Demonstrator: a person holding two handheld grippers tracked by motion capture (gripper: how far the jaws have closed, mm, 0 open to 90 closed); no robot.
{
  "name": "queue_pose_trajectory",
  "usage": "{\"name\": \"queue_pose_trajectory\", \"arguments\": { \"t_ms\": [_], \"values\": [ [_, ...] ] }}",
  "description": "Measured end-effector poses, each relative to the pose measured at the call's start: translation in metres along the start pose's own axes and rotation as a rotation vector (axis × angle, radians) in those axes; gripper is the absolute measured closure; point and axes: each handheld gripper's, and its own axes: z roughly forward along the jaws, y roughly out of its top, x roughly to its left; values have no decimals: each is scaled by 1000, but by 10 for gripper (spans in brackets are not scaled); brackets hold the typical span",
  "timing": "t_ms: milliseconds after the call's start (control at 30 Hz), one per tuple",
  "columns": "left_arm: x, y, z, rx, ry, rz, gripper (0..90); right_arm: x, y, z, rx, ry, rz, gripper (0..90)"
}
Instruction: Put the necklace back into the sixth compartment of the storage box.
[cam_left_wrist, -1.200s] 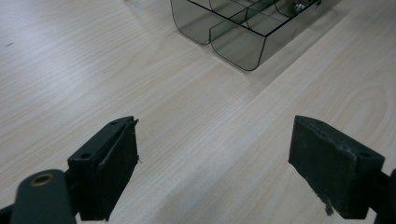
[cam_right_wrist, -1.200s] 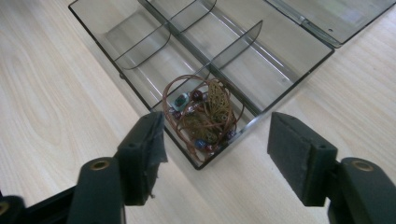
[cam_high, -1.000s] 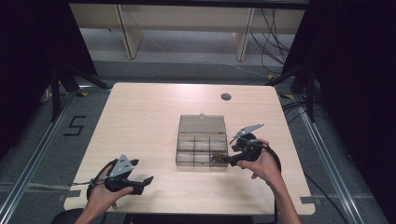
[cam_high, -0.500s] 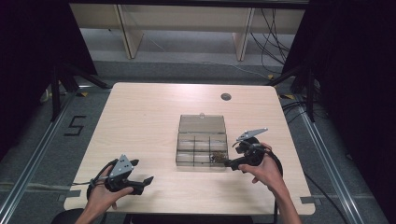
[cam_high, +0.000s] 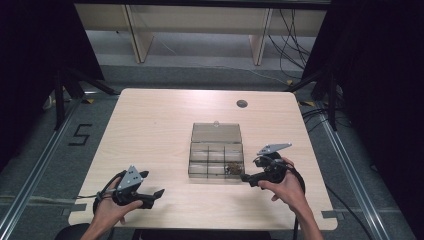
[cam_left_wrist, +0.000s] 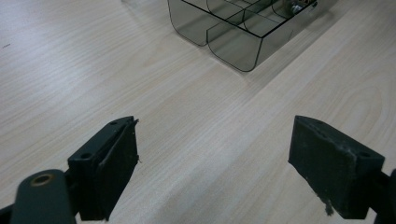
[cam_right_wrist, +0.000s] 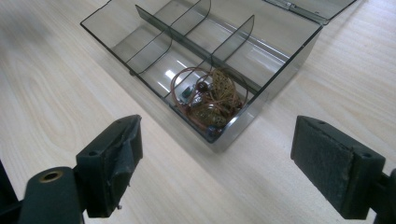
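A clear smoky compartment box (cam_high: 216, 150) sits mid-table with its lid (cam_high: 216, 132) folded back flat. Its near right compartment holds a tangle of coppery wire and beads (cam_high: 233, 169) (cam_right_wrist: 208, 95). My right gripper (cam_high: 246, 178) (cam_right_wrist: 219, 168) hovers just off the box's (cam_right_wrist: 289, 60) near right corner. Its jaws have just been opening and stand wide apart, with nothing between them. My left gripper (cam_high: 159, 193) (cam_left_wrist: 215, 163) rests near the table's front left, open over bare wood, and the box corner (cam_left_wrist: 233, 44) lies ahead of it.
A dark round grommet (cam_high: 242, 104) is set into the table near its far edge. Wooden shelving legs and cables stand on the floor behind. A taped "5" mark (cam_high: 80, 135) lies on the floor at the left.
My right gripper has drawn back from the box's near right compartment toward the person. The left gripper has not moved.
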Motion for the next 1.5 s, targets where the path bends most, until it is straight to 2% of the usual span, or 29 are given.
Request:
{"name": "queue_pose_trajectory", "arguments": {
  "t_ms": [33, 67, 133, 167, 267, 300, 367, 433, 533, 600, 633, 667, 700, 733, 767, 800, 867, 900, 1000, 1067, 1100, 1167, 1200, 1233, 1267, 1400, 1433, 1467, 1500],
  "values": [
    [0, 0, 0, 0, 0, -4, 151, 0, -1, 0, -7, 7, -7, 174],
    [0, 0, 0, 0, 0, -4, 151, 1, -2, -3, 15, -1, 6, 173],
    [0, 0, 0, 0, 1, -4, 151, 1, -4, -2, -8, 4, -2, 172],
    [0, 0, 0, -1, 0, 2, 151, 1, -5, -3, 5, 3, -11, 172],
    [1, 1, 0, -3, -1, 17, 151, 3, -9, -2, -9, 13, 12, 171],
    [1, 0, 0, -3, -1, 17, 151, 2, -9, -4, 1, 15, -5, 170],
    [1, 0, 0, -6, -3, 17, 151, 2, -12, -1, -22, 11, -9, 168],
    [0, 0, 0, -6, 3, 0, 151, 2, -15, -3, 3, 11, -14, 167],
    [0, 0, 0, -2, 1, -3, 151, 2, -17, -1, -15, 18, -10, 167],
    [0, 0, 0, 0, 2, -2, 151, 2, -18, -2, 2, 15, -16, 167],
    [0, 0, 1, -13, -4, -3, 151, 6, -21, -1, -7, 20, 25, 166],
    [0, 0, 1, -12, -3, -5, 151, 6, -21, -1, -7, 20, 25, 166],
    [0, 0, 1, -13, -3, -4, 151, 4, -21, -2, 2, 18, -7, 166],
    [0, 0, 0, -10, -1, 8, 151, 4, -22, -3, 5, 10, -16, 167],
    [1, 0, 0, -10, -1, 16, 151, 4, -24, -1, -19, 18, -18, 166],
    [1, 0, 0, -1, 3, 17, 151, 4, -24, -3, 5, 13, -20, 166],
    [1, 0, 0, -5, 6, 16, 151, 5, -24, -2, 0, 15, -23, 166],
    [1, 0, 0, -6, 6, 16, 151, 7, -26, -1, -15, 22, -2, 166],
    [0, 0, 0, 0, -2, 7, 151, 6, -27, -3, -8, 12, -27, 166],
    [0, 0, 0, -2, -8, 7, 151, 7, -27, -3, -7, 18, -18, 166],
    [0, 0, 1, -9, 0, 6, 151, 6, -29, -1, -30, 14, -24, 166],
    [0, 0, 1, -9, 0, 6, 151, 7, -30, 0, -43, 16, -17, 166],
    [0, 0, 0, -4, 4, 15, 151, 7, -30, -3, -12, 15, -34, 166],
    [1, 0, 0, 1, 0, 17, 151, 9, -31, -3, -15, 15, -11, 166],
    [1, 0, 0, 5, 2, 18, 151, 8, -31, -3, -18, 12, -32, 166],
    [0, 0, 0, 1, -1, 10, 151, 8, -33, -4, -17, 11, -34, 166],
    [0, 0, 0, 1, -2, 10, 151, 8, -34, -4, -24, 12, -35, 166],
    [0, 0, 0, 1, -2, 11, 151, 9, -36, 0, -68, 13, -22, 166],
    [1, 1, 0, 2, -4, 25, 151, 8, -36, -4, -30, 6, -32, 166]
  ]
}}
